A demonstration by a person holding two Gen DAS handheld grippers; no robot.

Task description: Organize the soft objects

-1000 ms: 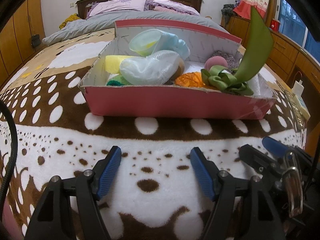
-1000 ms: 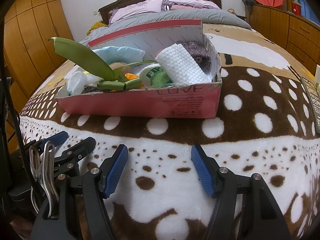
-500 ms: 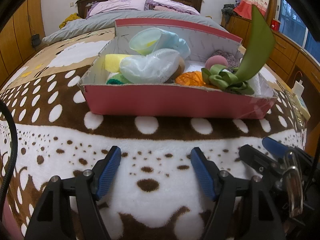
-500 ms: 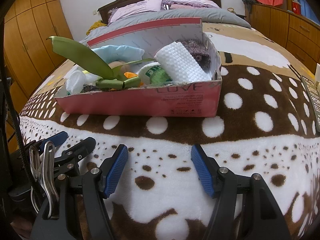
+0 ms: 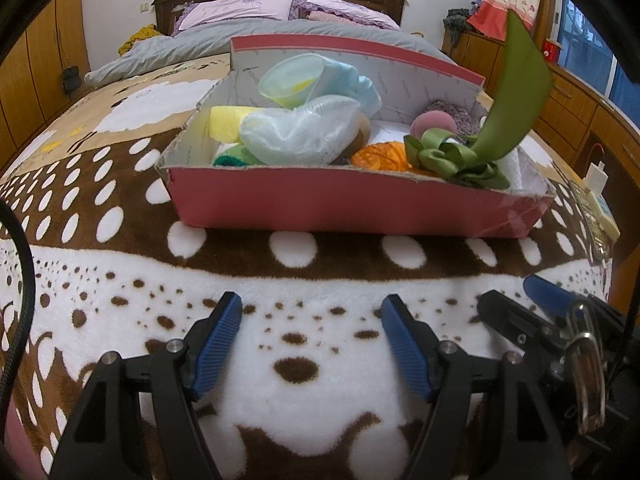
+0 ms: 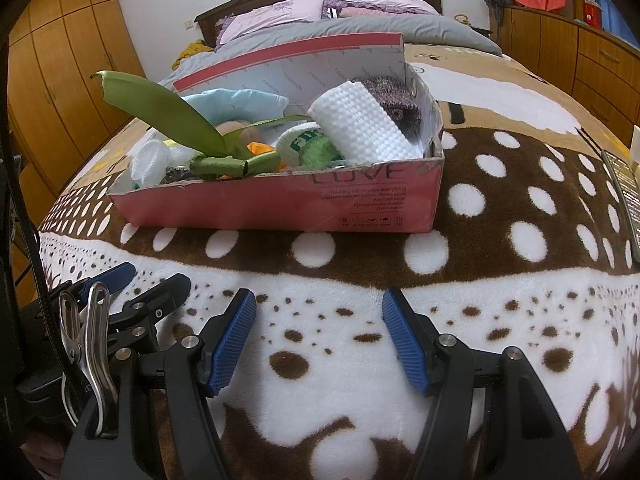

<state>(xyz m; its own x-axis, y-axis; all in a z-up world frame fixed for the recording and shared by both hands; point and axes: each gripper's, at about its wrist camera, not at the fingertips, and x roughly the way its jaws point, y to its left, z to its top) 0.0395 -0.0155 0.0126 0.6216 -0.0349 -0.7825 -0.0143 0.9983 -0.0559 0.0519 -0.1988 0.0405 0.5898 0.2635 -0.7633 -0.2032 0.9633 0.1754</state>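
Left wrist view: left gripper (image 5: 311, 312) spread wide and empty over the spotted blanket (image 5: 304, 392), pink box (image 5: 340, 208) well ahead of the blue pads, crammed with a mesh sponge (image 5: 300, 136), orange ball (image 5: 382, 156) and green ribbon bow (image 5: 452, 160). Right wrist view: right gripper (image 6: 319, 310) likewise released, nothing between the jaws, same box (image 6: 280, 204) lying beyond and slightly left, white foam roll (image 6: 356, 124) at its right end.
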